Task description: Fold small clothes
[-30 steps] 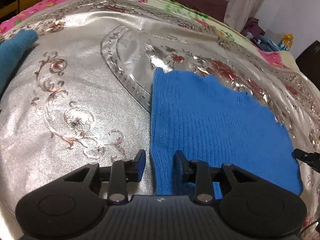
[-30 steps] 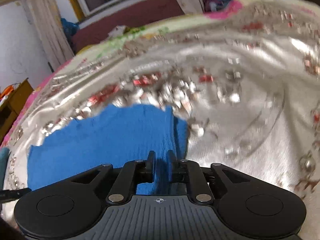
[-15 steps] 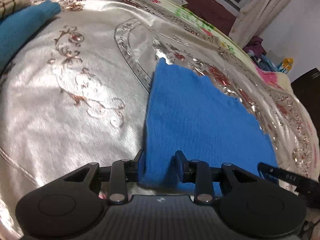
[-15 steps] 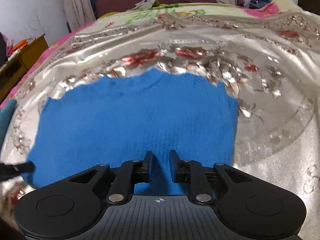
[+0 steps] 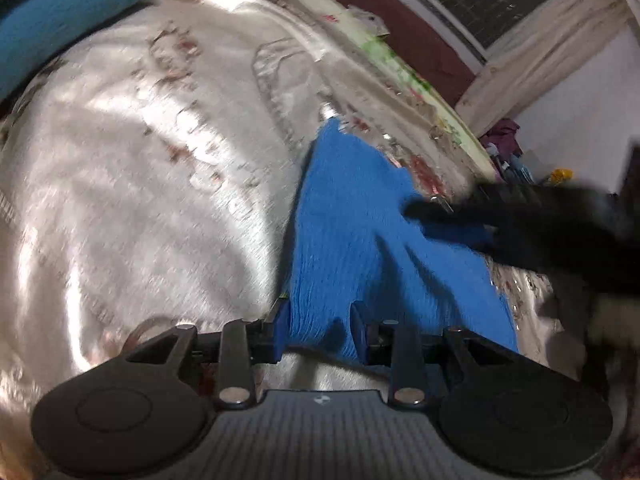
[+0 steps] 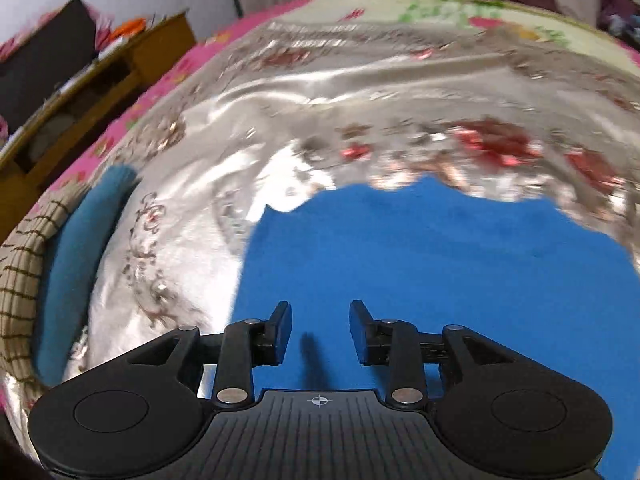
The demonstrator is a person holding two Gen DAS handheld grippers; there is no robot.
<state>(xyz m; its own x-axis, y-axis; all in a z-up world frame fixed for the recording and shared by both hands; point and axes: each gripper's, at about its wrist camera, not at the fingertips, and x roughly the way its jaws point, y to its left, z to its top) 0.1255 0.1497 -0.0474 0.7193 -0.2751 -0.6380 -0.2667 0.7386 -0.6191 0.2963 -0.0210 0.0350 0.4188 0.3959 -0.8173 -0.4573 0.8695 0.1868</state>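
Pinching the blue garment [image 5: 360, 240] edge, left hand-held gripper [image 5: 320, 326]; right hand-held gripper [image 6: 319, 330] just opening, empty

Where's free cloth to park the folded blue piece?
Free: the wide silver bedspread between the blue knit garment and the teal garment. Crowded: the teal and checked garment edge, and the blue piece's far side, where the right gripper reaches in.

Right hand-held gripper [image 6: 319, 330]: jaws have just been opening, now apart above the blue knit garment [image 6: 440, 264] with nothing between them; it now sits farther across the garment. Left hand-held gripper [image 5: 319, 330]: the garment's edge now lies bunched between its fingers.
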